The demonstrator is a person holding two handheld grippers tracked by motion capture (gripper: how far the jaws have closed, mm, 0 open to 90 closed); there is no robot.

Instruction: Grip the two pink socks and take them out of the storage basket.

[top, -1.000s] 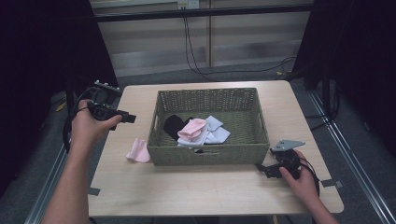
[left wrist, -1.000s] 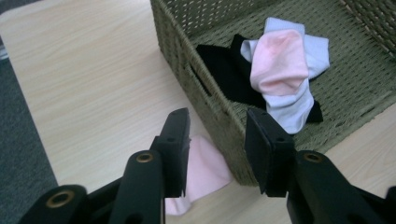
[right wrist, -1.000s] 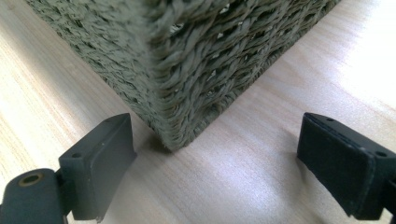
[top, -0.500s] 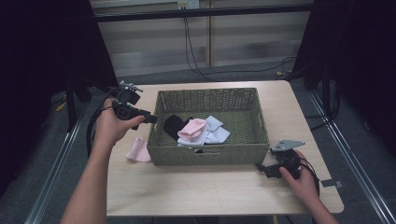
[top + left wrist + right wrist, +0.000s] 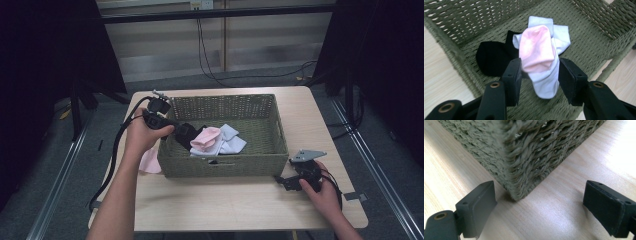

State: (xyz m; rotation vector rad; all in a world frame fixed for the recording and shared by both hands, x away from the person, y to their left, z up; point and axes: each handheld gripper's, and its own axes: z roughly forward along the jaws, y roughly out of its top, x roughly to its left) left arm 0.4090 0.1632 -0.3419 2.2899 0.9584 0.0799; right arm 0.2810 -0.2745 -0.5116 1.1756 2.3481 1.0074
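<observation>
A green woven basket [image 5: 280, 127] stands mid-table and holds a black sock [image 5: 491, 57], a pink sock [image 5: 536, 47] and a white sock [image 5: 546, 82] in a loose pile. My left gripper [image 5: 172, 125] reaches over the basket's left rim. Its jaws stand open just above the pile [image 5: 537, 77], with the pink and white socks showing between them and nothing gripped. My right gripper [image 5: 286, 182] rests low on the table by the basket's front right corner [image 5: 524, 157]. It is open wide [image 5: 539, 202] and holds nothing.
Another pink sock [image 5: 150, 162] lies on the wooden table [image 5: 225, 205] just left of the basket, under my left forearm. A black cable [image 5: 112, 165] trails from the left gripper off the table's left edge. Dark stands and floor rails flank the table.
My left hand has carried its gripper rightward from the table's left side to over the basket's left rim, above the socks. The right gripper has stayed put.
</observation>
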